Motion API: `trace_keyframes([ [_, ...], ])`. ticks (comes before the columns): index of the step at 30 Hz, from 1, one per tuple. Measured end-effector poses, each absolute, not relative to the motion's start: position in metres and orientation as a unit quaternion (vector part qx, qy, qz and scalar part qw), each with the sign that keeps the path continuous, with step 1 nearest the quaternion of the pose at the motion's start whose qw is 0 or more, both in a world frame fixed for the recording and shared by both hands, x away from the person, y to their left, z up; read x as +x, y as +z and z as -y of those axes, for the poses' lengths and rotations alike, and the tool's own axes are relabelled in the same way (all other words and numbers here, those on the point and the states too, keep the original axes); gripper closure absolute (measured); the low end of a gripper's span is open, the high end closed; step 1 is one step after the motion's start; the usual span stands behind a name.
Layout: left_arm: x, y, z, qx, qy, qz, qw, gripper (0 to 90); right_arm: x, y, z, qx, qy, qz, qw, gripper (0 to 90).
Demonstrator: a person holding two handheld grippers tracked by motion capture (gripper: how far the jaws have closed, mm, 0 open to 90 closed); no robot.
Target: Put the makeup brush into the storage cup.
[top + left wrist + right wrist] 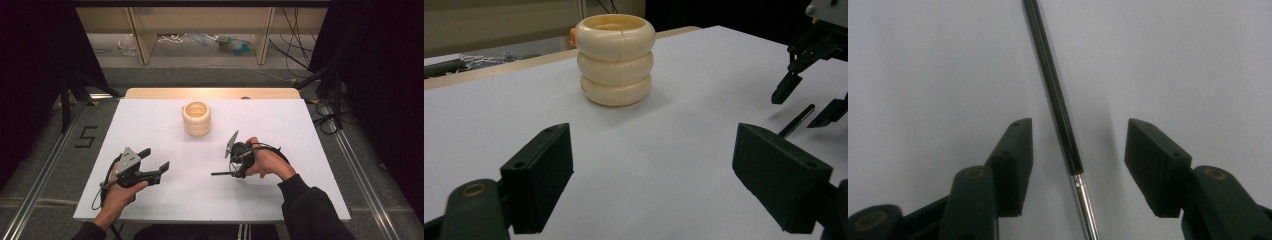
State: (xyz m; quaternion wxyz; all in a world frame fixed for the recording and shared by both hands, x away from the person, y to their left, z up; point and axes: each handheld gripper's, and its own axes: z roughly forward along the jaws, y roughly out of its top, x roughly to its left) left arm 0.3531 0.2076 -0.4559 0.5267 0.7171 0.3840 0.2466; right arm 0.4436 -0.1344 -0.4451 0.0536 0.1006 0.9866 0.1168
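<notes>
Table [150, 125]: a white sheet covered the work surface; it was smooth, so a slim round object could roll on it.
Ribbed holder [196, 119]: a cream, three-ring cup stood upright toward the far middle of the table, well apart from both grippers; its opening was narrow, so an off-centre insertion could tip it.
Left gripper [155, 160]: it was held low at the near left with its jaws spread and nothing between them; in the left gripper view it faced the ribbed holder [615, 59]. Risk: being so far off, it could not steady the cup.
Right gripper [236, 171]: it was tilted down over the pen, jaws spread to either side of the shaft, not touching it.
Pen [1058, 110]: a thin black rod with a silver end lay flat on the table, near the middle right. Risk, judged: closing near the silver end would grip off-balance, and the pen could pivot or slip; one jaw touching first could roll it aside.
</notes>
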Motion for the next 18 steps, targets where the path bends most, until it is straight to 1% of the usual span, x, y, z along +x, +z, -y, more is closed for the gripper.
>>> trace_keyframes([
  [2,0.3526,-0.4566,-0.2076,0.719,0.246,-0.385,0.524,16.6,0.4433,-0.4459,0.1326,0.103,0.115,-0.987,0.046,47.8],
  [6,0.3526,-0.4557,-0.2078,0.713,0.246,-0.39,0.529,16.7,0.4466,-0.4461,0.132,0.089,0.105,-0.989,0.05,49.4],
  [7,0.3529,-0.4558,-0.2082,0.717,0.248,-0.384,0.526,16.9,0.4472,-0.4465,0.1312,0.095,0.102,-0.989,0.046,51.9],
  [10,0.3524,-0.4555,-0.2082,0.717,0.249,-0.384,0.526,16.9,0.4491,-0.4476,0.131,0.1,0.097,-0.989,0.038,53.3],
  [18,0.3526,-0.4553,-0.2082,0.713,0.25,-0.387,0.529,17.3,0.4518,-0.4501,0.1298,0.095,0.091,-0.991,0.038,58.2],
])
